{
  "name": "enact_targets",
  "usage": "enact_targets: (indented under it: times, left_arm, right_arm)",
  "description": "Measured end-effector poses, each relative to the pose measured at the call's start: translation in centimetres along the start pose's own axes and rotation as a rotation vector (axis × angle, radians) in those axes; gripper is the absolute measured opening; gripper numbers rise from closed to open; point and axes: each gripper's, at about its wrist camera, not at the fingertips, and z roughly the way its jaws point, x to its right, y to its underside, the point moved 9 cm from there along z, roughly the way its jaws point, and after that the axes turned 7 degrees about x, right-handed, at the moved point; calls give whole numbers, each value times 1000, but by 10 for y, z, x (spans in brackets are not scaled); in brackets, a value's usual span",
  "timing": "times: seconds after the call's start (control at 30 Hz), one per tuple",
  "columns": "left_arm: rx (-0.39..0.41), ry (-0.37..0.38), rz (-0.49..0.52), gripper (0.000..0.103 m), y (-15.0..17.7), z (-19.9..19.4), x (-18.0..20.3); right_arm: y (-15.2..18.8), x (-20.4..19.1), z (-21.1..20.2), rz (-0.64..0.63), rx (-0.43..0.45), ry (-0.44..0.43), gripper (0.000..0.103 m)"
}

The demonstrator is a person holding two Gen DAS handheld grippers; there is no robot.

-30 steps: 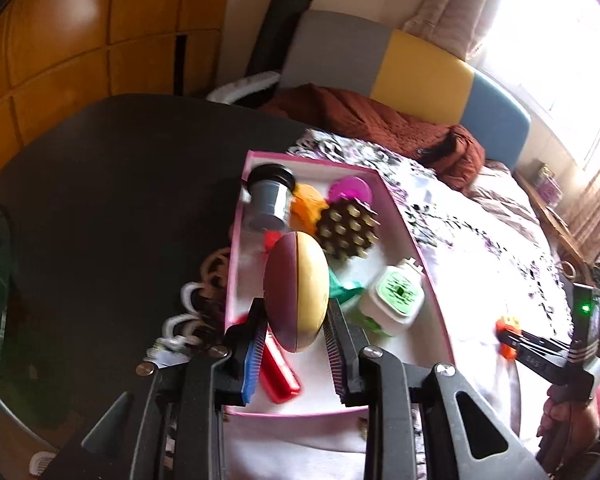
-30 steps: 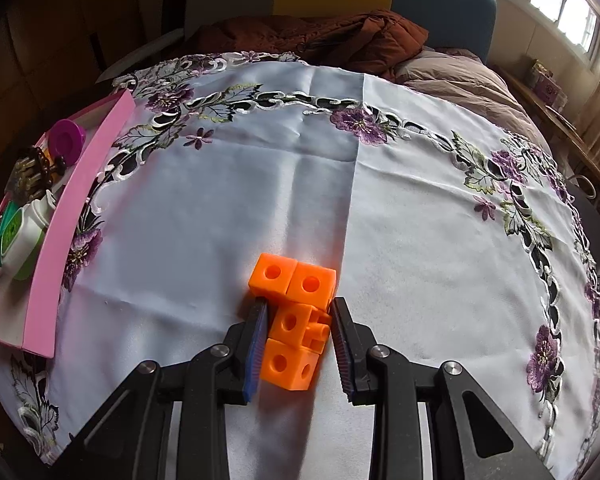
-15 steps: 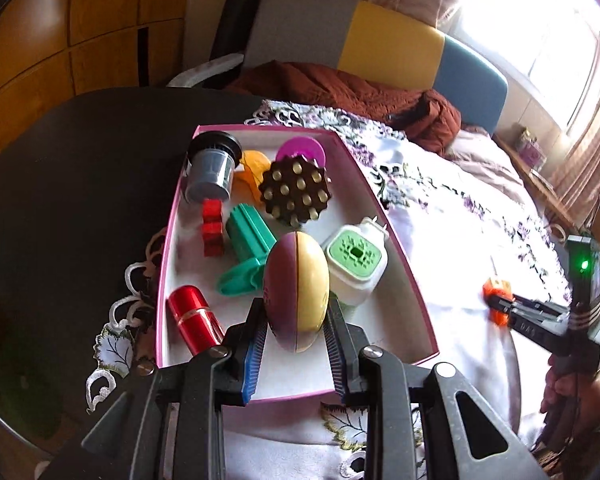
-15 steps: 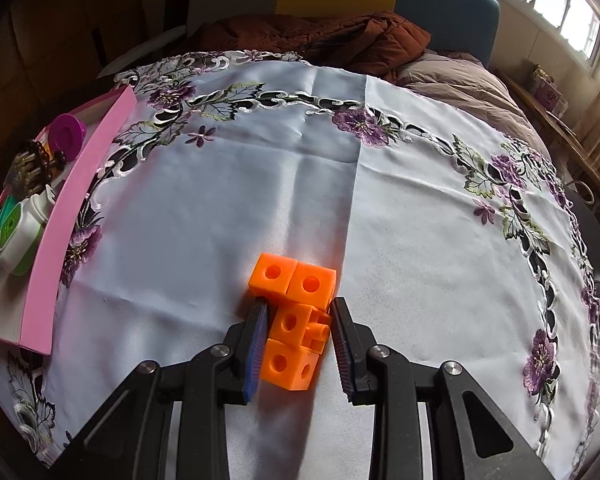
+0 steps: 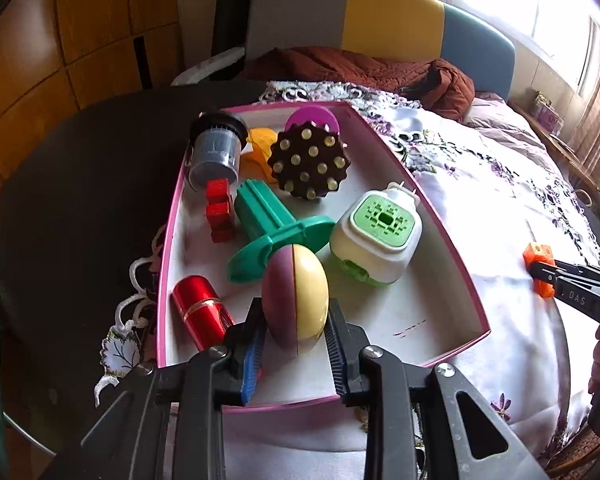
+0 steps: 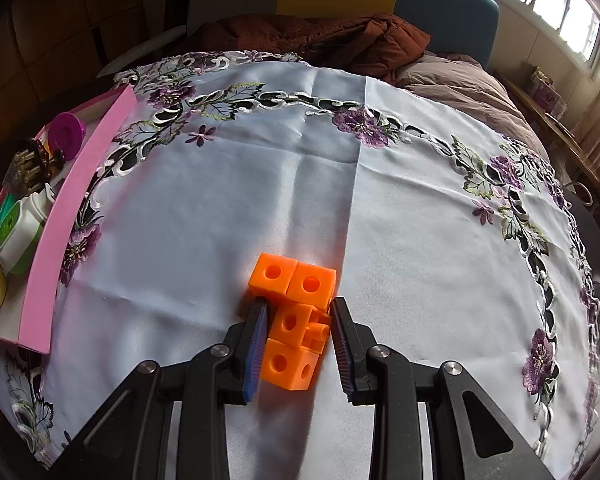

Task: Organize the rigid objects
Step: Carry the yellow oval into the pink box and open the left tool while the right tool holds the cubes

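A purple-and-yellow egg (image 5: pixel 295 299) sits clamped between the pads of the left gripper (image 5: pixel 295 330), held over the near, bare end of the pink tray (image 5: pixel 452 248). A second ago the egg hung above the middle of the tray, in front of the spiky brown ball (image 5: pixel 309 163); now the gripper has drawn back toward the tray's near wall and the whole load of sorted items spreads out ahead of it. Just beyond the egg lie a green spool-shaped piece (image 5: pixel 274 228) and a white-and-green plug-in device (image 5: pixel 374 240); ahead to the left sit a red cylinder (image 5: pixel 198 312), a red block (image 5: pixel 219 216) and a grey jar (image 5: pixel 214 152). The shift suggests the carrier is picking the open floor nearest the gripper as the drop spot, so release looks close, though the egg has not yet been set down.

Well off to the right, on the embroidered tablecloth (image 6: pixel 420 208), the right gripper (image 6: pixel 300 336) brackets a cluster of orange linked cubes (image 6: pixel 292 320). Its left pad touches the cluster, while a sliver of gap shows at the right pad, so a firm grasp cannot be confirmed. That view is unchanged over the last second: the cubes rest on the cloth, apparently next in line for the tray, which lies far ahead to this gripper's left.
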Motion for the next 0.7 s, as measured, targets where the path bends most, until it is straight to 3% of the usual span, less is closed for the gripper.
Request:
enact_targets:
  times: [0.7]
  left_arm:
    - [104, 22, -24, 38, -24, -33, -8]
  right_arm:
    - [-10, -5, -13, 37, 61, -34, 31]
